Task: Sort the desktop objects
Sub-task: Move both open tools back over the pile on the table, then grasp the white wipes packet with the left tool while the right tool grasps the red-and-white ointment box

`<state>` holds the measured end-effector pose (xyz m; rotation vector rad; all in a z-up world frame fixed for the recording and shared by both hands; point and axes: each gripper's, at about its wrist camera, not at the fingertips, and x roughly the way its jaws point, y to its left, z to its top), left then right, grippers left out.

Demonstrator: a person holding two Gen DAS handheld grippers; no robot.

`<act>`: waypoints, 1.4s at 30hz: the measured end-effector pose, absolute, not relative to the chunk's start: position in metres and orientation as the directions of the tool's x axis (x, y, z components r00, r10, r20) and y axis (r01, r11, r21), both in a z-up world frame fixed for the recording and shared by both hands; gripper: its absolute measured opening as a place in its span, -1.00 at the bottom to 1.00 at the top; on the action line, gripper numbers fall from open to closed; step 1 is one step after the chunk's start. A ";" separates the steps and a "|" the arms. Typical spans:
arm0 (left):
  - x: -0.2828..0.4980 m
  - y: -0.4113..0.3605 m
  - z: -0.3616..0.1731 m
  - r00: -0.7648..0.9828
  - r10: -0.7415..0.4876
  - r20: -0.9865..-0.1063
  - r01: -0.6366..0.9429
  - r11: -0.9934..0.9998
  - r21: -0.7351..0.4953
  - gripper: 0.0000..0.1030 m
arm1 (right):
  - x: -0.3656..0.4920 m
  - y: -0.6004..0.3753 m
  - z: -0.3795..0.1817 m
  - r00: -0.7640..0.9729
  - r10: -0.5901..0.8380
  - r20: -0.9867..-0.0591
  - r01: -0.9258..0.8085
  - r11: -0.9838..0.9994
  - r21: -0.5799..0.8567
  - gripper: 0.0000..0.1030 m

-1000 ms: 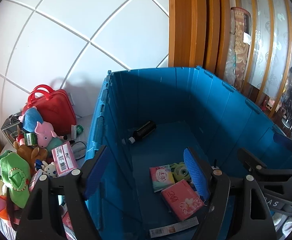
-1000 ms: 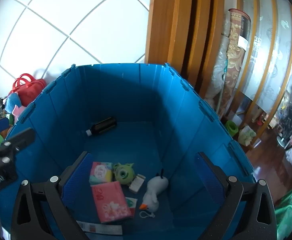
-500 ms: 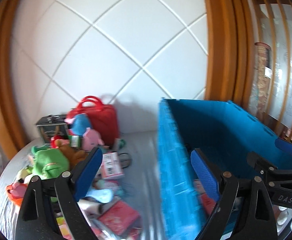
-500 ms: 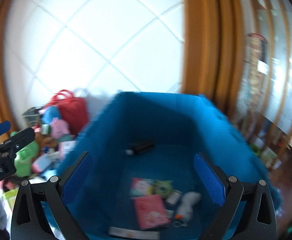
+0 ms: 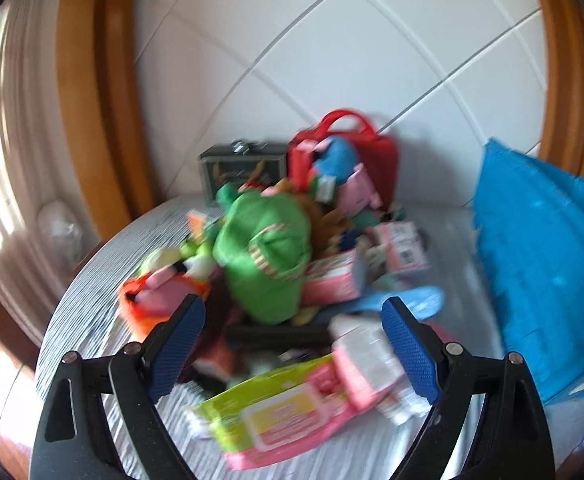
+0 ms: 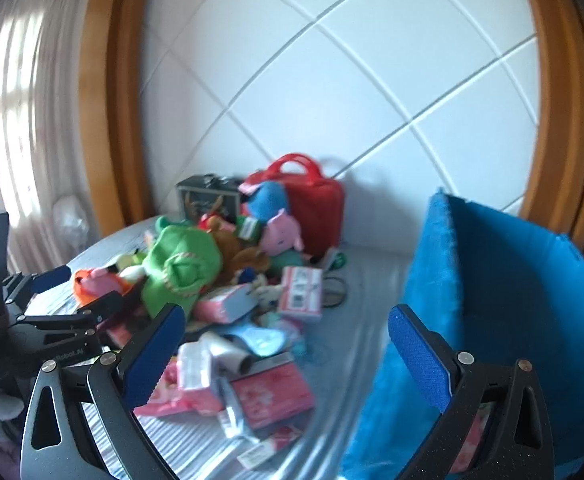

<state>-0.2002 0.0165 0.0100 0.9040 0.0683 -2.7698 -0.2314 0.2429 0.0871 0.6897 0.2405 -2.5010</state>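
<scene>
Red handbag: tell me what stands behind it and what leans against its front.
Behind the red handbag only the white tiled wall shows. Against its front lie a blue plush and a pink pig plush. Its lower front is covered by them.

Toy heap [image 5: 276, 248] lies left of bin [image 5: 539, 264], seemingly before case [image 5: 371, 160].

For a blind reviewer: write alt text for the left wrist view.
The open, empty left gripper points down at a blurred pile on a striped table: a green plush, pink packets, and a wipes pack nearest. A blue bin stands at the right and a red bag behind.
</scene>
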 end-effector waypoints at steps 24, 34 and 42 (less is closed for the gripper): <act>-0.181 -0.126 -0.195 -0.485 -0.138 -0.863 0.253 -0.967 0.012 0.76 | -0.242 0.185 -0.098 -0.479 -0.280 -0.832 0.478 -0.878 0.020 0.80; -0.211 -0.087 -0.218 -0.459 -0.014 -0.888 0.036 -0.999 -0.003 0.47 | -0.240 0.191 -0.122 -0.434 -0.222 -0.873 0.421 -0.907 0.022 0.59; -0.200 -0.089 -0.214 -0.481 0.044 -0.875 0.023 -0.998 -0.063 -0.05 | -0.248 0.217 -0.171 -0.359 -0.117 -0.926 0.280 -0.960 0.012 0.43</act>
